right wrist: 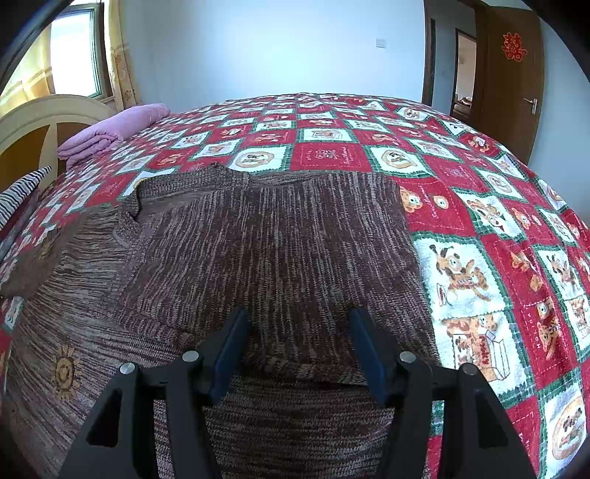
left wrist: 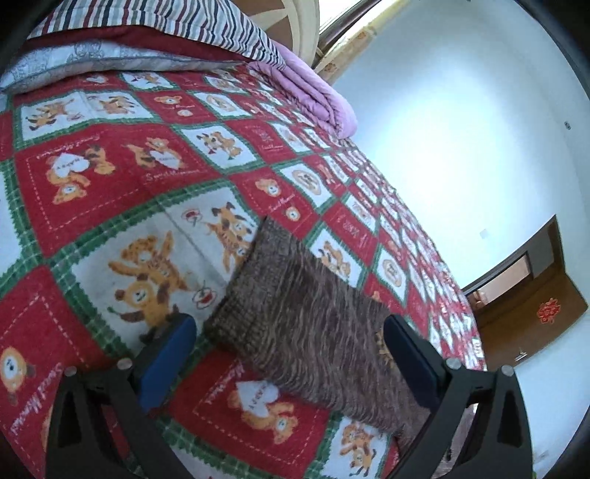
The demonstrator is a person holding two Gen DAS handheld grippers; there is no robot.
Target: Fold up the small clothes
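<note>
A small brown knit sweater lies flat on the bed, its right side folded inward and its collar at the far left. A sun emblem shows on its near left part. My right gripper is open, its blue pads just above the folded edge near the hem. In the left wrist view one sleeve of the sweater stretches out across the quilt. My left gripper is open, its blue pads on either side of the sleeve and close above it.
The bed is covered by a red, white and green teddy-bear quilt. A folded purple blanket and striped pillows lie at the headboard end. A brown door stands in the far wall.
</note>
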